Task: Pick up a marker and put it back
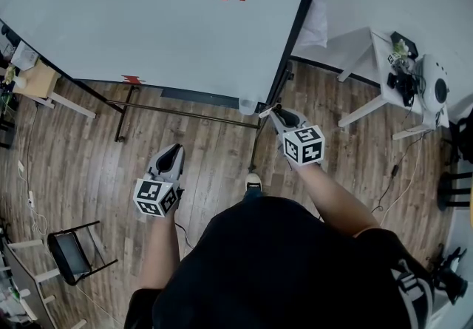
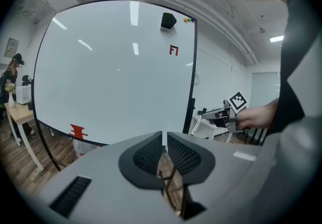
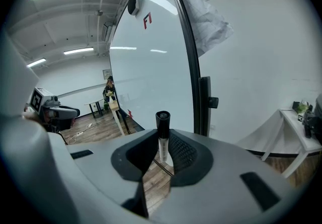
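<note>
Right gripper view: my right claw (image 3: 161, 148) is clamped on marker (image 3: 162, 136), pads pressing on white barrel, jaws part-way closed. Pick-up looks done; put-back remains, no drop-off point yet lined up as far as I can judge. Marker's long axis runs along jaws, upright in frame, black cap forward and up, pointing past dark edge of whiteboard (image 3: 151, 67). Left claw (image 2: 164, 143) has its jaws all but together, nothing between. Head view: small pale cup (image 1: 247, 106) at board's lower corner, possibly holder.
</note>
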`<state>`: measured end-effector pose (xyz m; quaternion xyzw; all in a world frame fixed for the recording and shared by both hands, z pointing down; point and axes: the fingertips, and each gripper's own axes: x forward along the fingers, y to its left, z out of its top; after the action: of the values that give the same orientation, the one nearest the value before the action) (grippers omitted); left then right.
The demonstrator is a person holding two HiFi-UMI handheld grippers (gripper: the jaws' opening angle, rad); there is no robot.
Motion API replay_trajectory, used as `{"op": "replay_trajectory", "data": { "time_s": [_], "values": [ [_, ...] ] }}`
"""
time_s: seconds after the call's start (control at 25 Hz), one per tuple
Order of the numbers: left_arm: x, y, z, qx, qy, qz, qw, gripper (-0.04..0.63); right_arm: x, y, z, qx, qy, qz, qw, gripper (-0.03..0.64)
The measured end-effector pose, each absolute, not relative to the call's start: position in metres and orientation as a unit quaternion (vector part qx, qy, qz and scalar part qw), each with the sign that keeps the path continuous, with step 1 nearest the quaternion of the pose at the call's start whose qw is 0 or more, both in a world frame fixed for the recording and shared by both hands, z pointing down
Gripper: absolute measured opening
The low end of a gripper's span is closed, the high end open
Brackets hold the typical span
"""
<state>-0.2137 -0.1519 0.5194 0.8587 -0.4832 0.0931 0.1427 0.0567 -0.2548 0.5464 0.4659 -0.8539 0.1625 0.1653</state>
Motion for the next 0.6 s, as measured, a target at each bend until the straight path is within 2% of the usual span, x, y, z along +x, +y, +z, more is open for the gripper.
{"op": "replay_trajectory", "data": {
  "time_s": [0.6],
  "values": [
    [-0.216,-0.179,0.530,0.853,-0.490,0.100,0.150,0.043,0.033,-0.300,0.561,0.444,-0.866,0.153,0.172,0.058]
  ]
}}
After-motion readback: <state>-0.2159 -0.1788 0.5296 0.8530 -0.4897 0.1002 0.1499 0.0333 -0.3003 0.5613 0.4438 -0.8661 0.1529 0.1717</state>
